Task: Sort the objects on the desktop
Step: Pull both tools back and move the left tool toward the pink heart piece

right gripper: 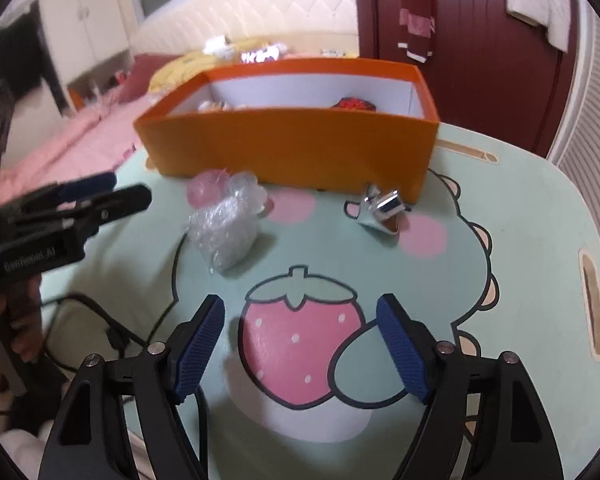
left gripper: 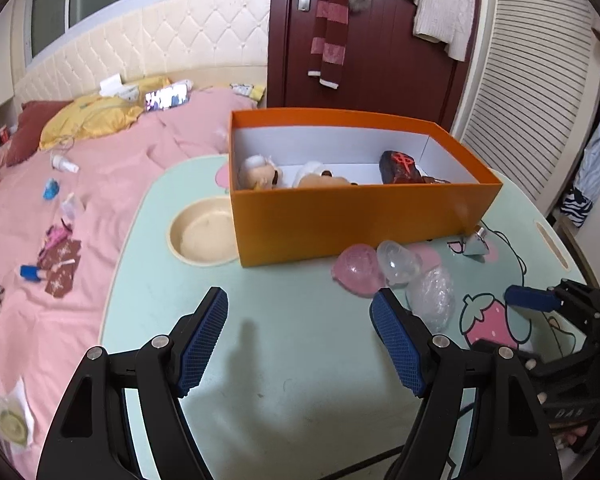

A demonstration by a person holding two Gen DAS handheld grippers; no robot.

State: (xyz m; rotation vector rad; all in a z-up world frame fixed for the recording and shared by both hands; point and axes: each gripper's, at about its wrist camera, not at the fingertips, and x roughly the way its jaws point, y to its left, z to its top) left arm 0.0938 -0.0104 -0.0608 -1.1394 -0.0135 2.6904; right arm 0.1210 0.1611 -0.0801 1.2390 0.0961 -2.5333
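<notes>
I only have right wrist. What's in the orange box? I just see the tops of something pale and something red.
Observer: The left wrist view looks down into the orange box: two pale doll figures at its left end, a dark figure with red markings toward the right.
Operator: Anything on the table left of the box? It's cut off for me.
Observer: A cream bowl sits there, its rim against the box's left front corner.
Operator: The stuff behind the bubble wrap is blurred. One item or two?
Observer: Two: a pink shell and a clear shell, side by side in front of the box, beside the bubble wrap.
</notes>
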